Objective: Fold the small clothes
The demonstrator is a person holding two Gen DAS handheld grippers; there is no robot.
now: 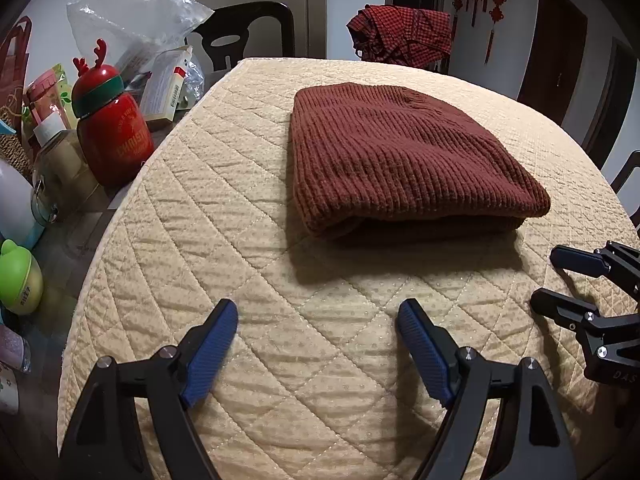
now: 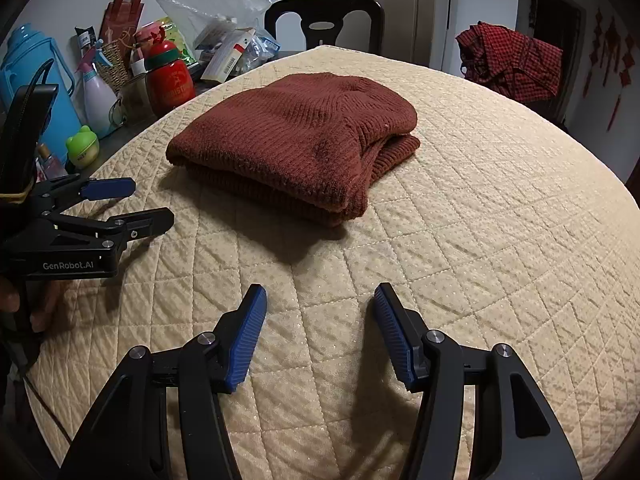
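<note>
The desk (image 1: 168, 264) is covered by a cream quilted pad (image 1: 320, 360), and its far left strip is crowded: a red bottle with antlers (image 1: 112, 136) on its lid, a glass jar (image 1: 60, 176) just beside it, a green frog-shaped container (image 1: 18, 278) nearer the edge, a crumpled clear plastic bag (image 1: 132, 12) over small cartons (image 1: 166, 84), and, in the right wrist view, a blue jug (image 2: 32, 76), a white spray bottle (image 2: 98, 96) and a dark red tote bag (image 2: 124, 12). A black chair (image 2: 324, 20) stands at the far side, and a red checked shirt (image 1: 404, 36) hangs over another chair further right. None of this lies on the pad itself; the stretch between the fingers and the garment is bare quilting. The knitted sweater (image 1: 396, 156), rust-brown and ribbed, sits near the middle of the pad, folded into a compact rectangle of several layers, with its thick folded edge turned toward the cameras and one lower layer poking out slightly at the right end. The left gripper (image 1: 318, 316) hovers low over the near part of the pad with its blue-padded fingers (image 1: 210, 354) spread wide and nothing between them. The right gripper (image 2: 320, 300) hangs just beside it, its fingers likewise parted and empty, well short of the sweater.
</note>
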